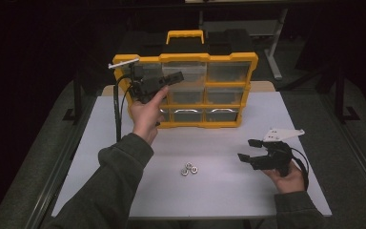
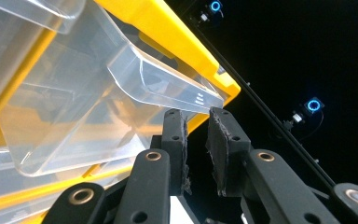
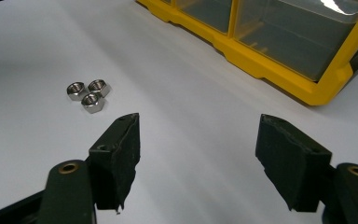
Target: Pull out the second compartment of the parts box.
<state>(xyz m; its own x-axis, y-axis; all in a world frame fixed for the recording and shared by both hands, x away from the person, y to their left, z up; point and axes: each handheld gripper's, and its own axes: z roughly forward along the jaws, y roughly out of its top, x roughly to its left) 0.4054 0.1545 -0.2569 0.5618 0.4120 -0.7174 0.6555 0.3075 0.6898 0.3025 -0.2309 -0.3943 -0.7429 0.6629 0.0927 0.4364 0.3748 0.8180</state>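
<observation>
A yellow organizer (image 1: 228,58) with clear drawers stands upright at the back of the white table (image 1: 219,191). My left gripper (image 1: 176,76) is raised to its top row, with the jaws nearly together on the front lip of a clear drawer (image 2: 98,102) that sticks out of the yellow frame (image 2: 168,28) at a tilt. In the left gripper view the gripper (image 2: 193,112) has its tips at that lip. Three steel nuts (image 1: 188,169) lie clustered mid-table. My right gripper (image 1: 247,149) rests low at the right, open and holding nothing. The right gripper view has this gripper (image 3: 198,119) facing the nuts (image 3: 87,93).
The organizer's bottom corner (image 3: 270,65) lies ahead of the right gripper. Bare white tabletop surrounds the nuts. The table's side edges have dark floor beyond. A cable (image 1: 119,109) hangs from the left gripper toward the table.
</observation>
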